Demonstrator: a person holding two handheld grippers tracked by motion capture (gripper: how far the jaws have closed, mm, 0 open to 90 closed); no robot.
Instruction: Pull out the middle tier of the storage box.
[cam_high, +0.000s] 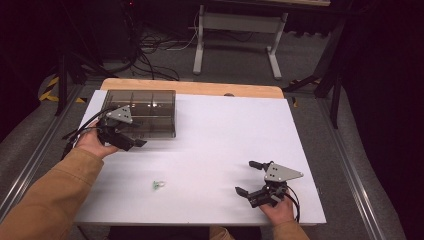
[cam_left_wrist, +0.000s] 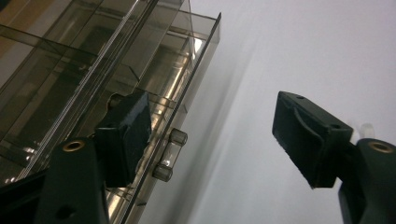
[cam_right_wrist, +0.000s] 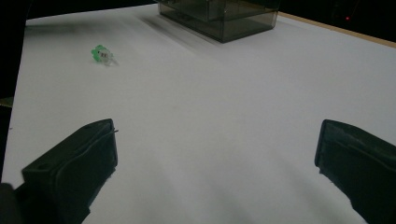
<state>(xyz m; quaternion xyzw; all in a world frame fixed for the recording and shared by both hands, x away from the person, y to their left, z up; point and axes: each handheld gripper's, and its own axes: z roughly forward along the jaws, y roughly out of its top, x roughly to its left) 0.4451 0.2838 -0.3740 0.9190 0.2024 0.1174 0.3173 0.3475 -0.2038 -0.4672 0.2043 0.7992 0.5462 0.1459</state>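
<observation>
Smoked plastic fills most of what my left claw (cam_high: 131, 134) faces: a clear, dark-tinted organizer box (cam_high: 142, 112) with inner dividers, sitting near the far left corner of the table (cam_high: 225, 135). In the left gripper view the box (cam_left_wrist: 93, 79) rises steeply past my left-hand jaw, and a small hinge-like clasp (cam_left_wrist: 170, 154) shows on its near edge, just beside that jaw. My left claw (cam_left_wrist: 210, 135) is spread wide, one jaw over the box's edge and the other out over bare white tabletop; it holds nothing, and I cannot tell whether the first jaw touches the plastic or only hovers against it. My left hand (cam_high: 92, 142) rests at the box's near left corner, sleeve trailing back toward the near left corner of the table. My right claw (cam_high: 250, 180) sits well apart from all this, close to the near edge toward the right corner, with the jaws spread and nothing between them, pointing across the table toward the left. In the right gripper view my right claw (cam_right_wrist: 215, 158) frames empty white surface, with the box (cam_right_wrist: 224, 16) far off at the top. A small green and clear piece (cam_high: 159, 185) lies alone on the table toward the near edge, between my two hands and nearer the left; the right gripper view shows it (cam_right_wrist: 102, 54) off to the upper left, too small to make out in detail.
</observation>
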